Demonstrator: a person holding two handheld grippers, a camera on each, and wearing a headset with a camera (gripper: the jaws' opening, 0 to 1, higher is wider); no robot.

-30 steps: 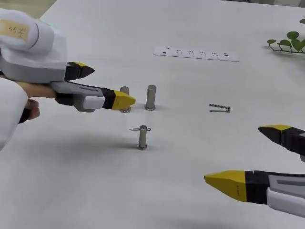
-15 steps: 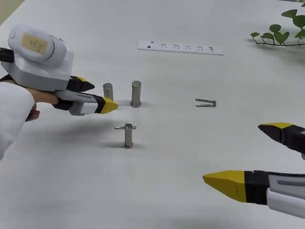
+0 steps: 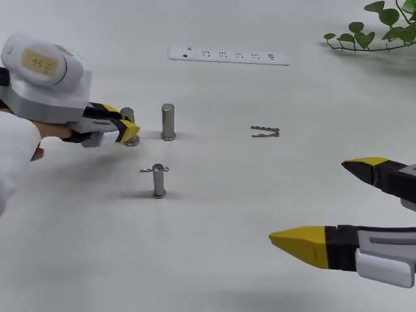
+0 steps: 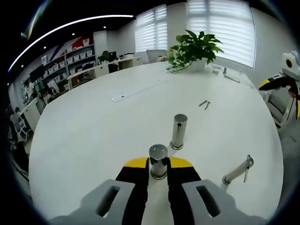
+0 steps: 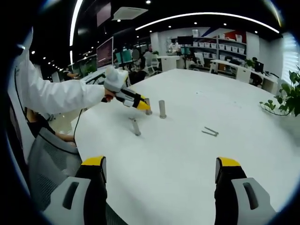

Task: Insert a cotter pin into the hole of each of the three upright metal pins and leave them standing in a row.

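Smooth, glossy metal pins on a smooth, matt white table. Left gripper and right gripper have matt yellow and black plastic jaws.

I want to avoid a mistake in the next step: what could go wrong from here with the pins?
The left claw grips the left metal pin, and the second metal pin stands close beside it; a sideways move may topple that one. The loose cotter pins lie flat on the table, so the open right claw may slip when picking one up.
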